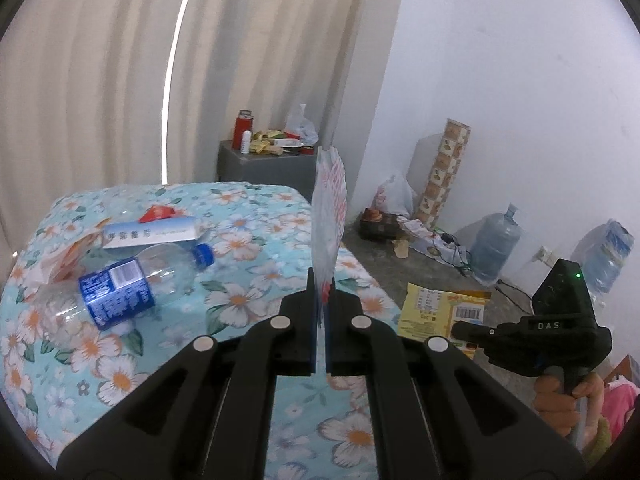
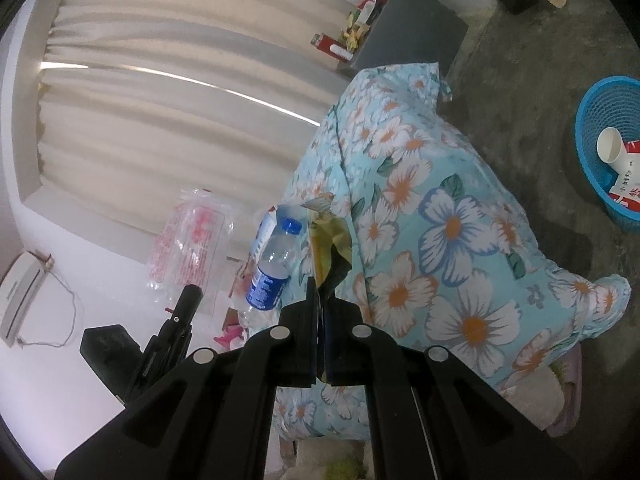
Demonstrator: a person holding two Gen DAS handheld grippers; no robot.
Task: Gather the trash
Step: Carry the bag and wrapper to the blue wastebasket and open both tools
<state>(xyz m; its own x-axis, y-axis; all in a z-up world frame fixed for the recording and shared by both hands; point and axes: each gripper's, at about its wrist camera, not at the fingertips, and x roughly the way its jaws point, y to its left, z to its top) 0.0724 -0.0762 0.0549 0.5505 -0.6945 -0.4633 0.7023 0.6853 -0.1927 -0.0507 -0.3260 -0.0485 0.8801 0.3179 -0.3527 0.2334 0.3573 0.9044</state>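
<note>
Table [image 1: 248,236] under a blue floral cloth fills the middle of both views; trash lies on it: a clear bottle [image 1: 132,280] with a blue label on its side, a white carton [image 1: 148,234] just behind it, a red scrap [image 1: 158,212] at the carton's far edge. On the floor, well apart from the table, stands a blue basket [image 2: 588,128] that already holds a paper cup [image 2: 610,146] and a red-and-white wrapper.

Left tool [image 1: 322,300] is clamped narrow on a clear plastic bag [image 1: 330,200] with red print, which stands upright from the jaws above the table edge. Right tool [image 2: 322,300] is likewise pinched tight on a yellow wrapper [image 2: 330,248], which sticks out crumpled past the pads, beside the bottle in that view.

Both pieces look clear of the cloth, so the step in hand is probably the carry to the basket. To do it well, keep both grips firm, since the bag is thin and held only by its lower edge. Bring each tool right over the basket's mouth before opening, low enough that the light bag does not drift past the rim. Drop one at a time. Bottle, carton and scrap remain to be collected.
</note>
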